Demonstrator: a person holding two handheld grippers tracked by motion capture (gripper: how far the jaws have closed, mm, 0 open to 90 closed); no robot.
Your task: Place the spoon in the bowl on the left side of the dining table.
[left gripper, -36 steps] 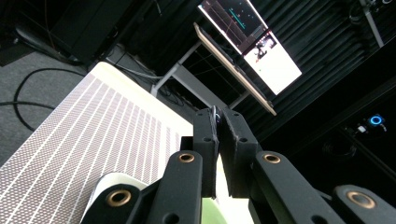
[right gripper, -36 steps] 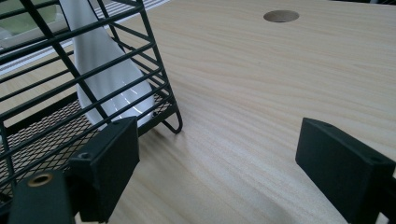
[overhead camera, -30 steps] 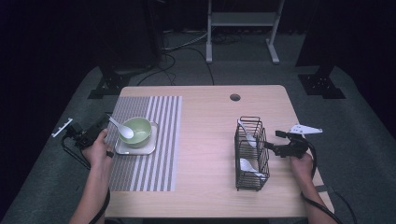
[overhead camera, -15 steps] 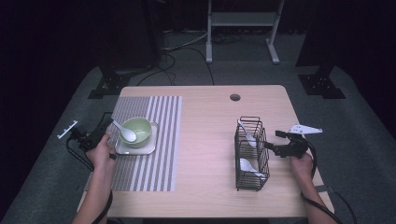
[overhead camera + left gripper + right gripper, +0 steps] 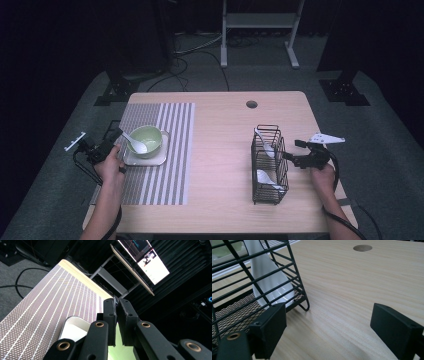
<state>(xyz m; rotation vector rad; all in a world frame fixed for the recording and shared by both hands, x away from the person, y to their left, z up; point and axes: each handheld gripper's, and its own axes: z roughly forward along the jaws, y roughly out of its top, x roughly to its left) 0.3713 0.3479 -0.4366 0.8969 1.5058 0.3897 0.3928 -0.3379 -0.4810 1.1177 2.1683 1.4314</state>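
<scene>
- The left gripper (image 5: pixel 107 145) is being held at the table's left edge, jaws pressed nearly together on a thin white edge (apparently the handle of the spoon (image 5: pixel 134 142)), its scoop being rested in the green bowl (image 5: pixel 147 138) on the white plate (image 5: pixel 159 159).
- The right gripper (image 5: pixel 329 327) is being kept spread, empty, right of the wire basket (image 5: pixel 269 162), where two spoons are being stored.

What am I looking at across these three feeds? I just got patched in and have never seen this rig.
No robot: a person holds a two-jaw gripper in each hand. The high view looks down on the wooden table. The other two cameras ride on the grippers.

The left gripper sits by a green bowl on a white tray, over a striped mat. A white spoon rests in the bowl. Its jaws look nearly closed; what they pinch is unclear.

The right gripper is open beside a black wire basket holding two more white spoons.
</scene>
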